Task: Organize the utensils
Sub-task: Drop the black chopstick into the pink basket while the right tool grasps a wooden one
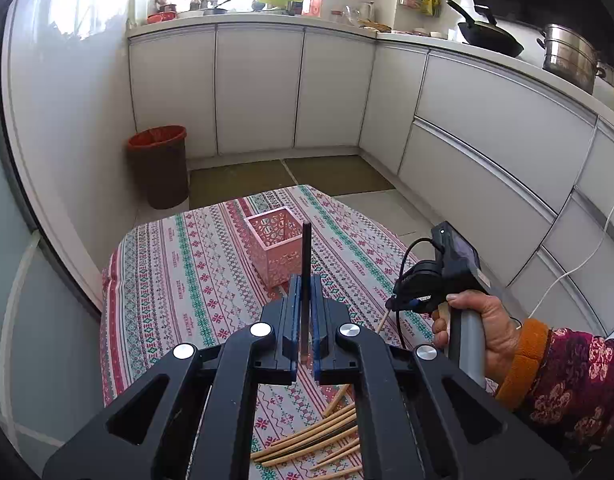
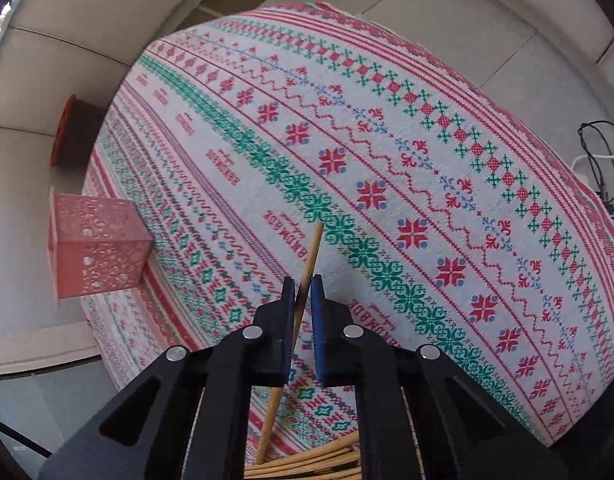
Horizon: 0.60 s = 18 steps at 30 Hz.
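Note:
A pink perforated square holder (image 1: 276,250) stands on the patterned tablecloth (image 1: 187,280); it also shows at the left of the right wrist view (image 2: 97,248). My left gripper (image 1: 306,284) is shut on a dark chopstick (image 1: 306,256) that points up, just in front of the holder. My right gripper (image 2: 303,290) is shut on a light bamboo chopstick (image 2: 309,264), held above the cloth well right of the holder. The right gripper also shows in the left wrist view (image 1: 391,304). A pile of bamboo chopsticks (image 1: 319,436) lies on the near cloth, also visible in the right wrist view (image 2: 307,464).
The cloth-covered table (image 2: 387,160) stands in a kitchen with white cabinets (image 1: 259,88). A brown bin with a red rim (image 1: 160,164) stands on the floor beyond the table's left corner. A wok (image 1: 489,32) and steel pot (image 1: 569,56) sit on the counter at right.

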Tool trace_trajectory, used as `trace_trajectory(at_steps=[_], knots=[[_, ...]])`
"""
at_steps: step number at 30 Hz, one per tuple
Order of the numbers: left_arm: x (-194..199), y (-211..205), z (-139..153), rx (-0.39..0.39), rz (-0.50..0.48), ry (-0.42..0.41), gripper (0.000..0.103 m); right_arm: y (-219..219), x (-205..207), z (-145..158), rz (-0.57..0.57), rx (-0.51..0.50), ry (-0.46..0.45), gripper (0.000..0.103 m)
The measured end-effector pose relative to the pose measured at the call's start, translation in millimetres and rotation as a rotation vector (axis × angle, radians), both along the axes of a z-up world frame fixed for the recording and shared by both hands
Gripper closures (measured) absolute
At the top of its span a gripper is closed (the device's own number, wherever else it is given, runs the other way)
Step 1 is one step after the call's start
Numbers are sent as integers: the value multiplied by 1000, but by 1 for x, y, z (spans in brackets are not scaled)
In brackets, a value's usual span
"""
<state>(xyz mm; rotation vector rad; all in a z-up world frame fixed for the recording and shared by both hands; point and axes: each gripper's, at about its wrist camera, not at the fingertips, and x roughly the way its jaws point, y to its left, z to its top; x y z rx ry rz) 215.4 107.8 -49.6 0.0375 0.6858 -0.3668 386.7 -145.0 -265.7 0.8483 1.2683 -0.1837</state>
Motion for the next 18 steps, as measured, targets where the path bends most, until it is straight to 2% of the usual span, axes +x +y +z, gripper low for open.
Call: trace_trajectory(at_steps=[3, 8, 12, 18], knots=[[2, 4, 3, -33, 29, 8, 99, 8, -10, 38, 64, -33, -105, 96], [8, 5, 19, -81, 55, 9, 99, 27, -32, 124, 184, -127, -319, 97], [15, -1, 33, -102, 65, -6, 99, 17, -65, 189, 259, -196, -455, 97], [43, -11, 57, -110, 98, -33, 99, -7, -43, 269, 258, -180, -611, 97]])
